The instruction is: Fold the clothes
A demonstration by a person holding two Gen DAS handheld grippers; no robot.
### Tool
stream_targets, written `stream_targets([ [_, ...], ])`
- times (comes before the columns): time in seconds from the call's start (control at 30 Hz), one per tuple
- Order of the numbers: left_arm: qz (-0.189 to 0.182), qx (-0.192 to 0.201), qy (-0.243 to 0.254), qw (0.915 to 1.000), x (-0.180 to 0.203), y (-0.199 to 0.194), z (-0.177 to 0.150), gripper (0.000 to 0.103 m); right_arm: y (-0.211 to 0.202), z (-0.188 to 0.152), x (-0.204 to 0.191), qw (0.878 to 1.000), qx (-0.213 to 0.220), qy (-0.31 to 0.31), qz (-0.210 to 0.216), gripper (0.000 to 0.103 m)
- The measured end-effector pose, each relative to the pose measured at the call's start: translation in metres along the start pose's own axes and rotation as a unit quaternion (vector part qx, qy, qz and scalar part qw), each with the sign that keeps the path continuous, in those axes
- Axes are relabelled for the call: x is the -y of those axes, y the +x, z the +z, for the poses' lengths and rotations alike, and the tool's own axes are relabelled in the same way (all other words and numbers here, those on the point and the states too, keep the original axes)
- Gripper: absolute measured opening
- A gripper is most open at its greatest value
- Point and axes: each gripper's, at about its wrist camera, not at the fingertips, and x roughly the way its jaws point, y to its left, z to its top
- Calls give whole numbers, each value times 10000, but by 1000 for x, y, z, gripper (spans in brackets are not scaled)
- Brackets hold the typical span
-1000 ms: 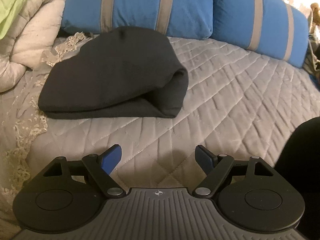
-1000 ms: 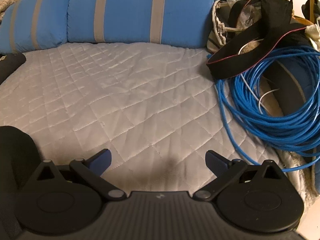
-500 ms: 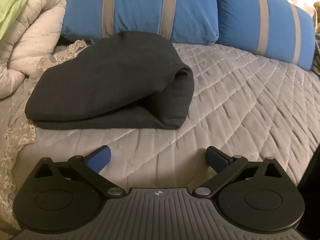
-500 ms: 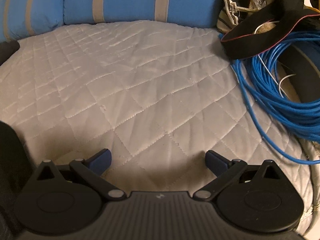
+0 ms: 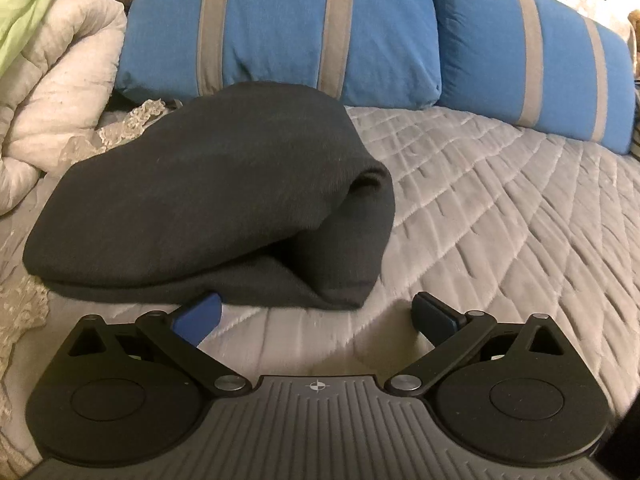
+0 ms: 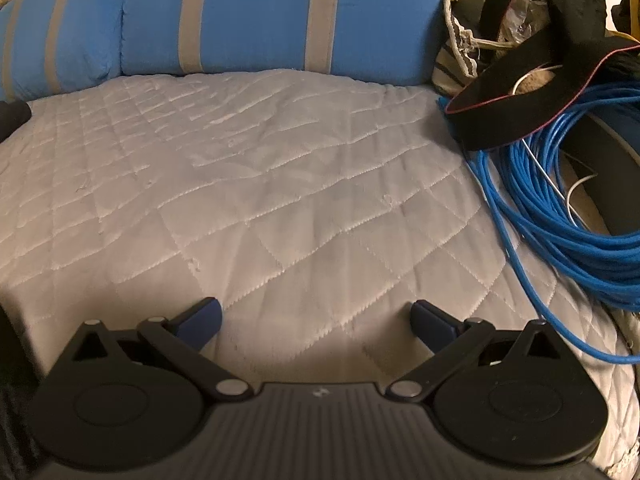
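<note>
Left gripper (image 5: 316, 314) sits with its blue-padded fingers spread wide and nothing between them, low over the grey quilted bedspread (image 5: 500, 216). Its left finger tip reaches the near edge of the folded black knit garment (image 5: 208, 208), which lies on the bed just ahead and to the left. Behind the garment stand two blue pillows with grey stripes (image 5: 280, 28); a rumpled cream comforter (image 5: 52, 92) lies at far left.

Right gripper (image 6: 314, 316) is likewise spread wide and empty over bare bedspread. A coil of blue cable (image 6: 560, 208) lies to its right.
</note>
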Motion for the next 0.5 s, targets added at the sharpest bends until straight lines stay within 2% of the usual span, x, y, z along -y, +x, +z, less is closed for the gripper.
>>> stream_targets([
  [0.3,167,100,-74,9998,4,14,4,103,13,12,-2,9999,105,93,-61,103],
  [0.5,315,-21,-154,9994,7,28,16,103,25,23,0,9993,297,222,-62,103],
])
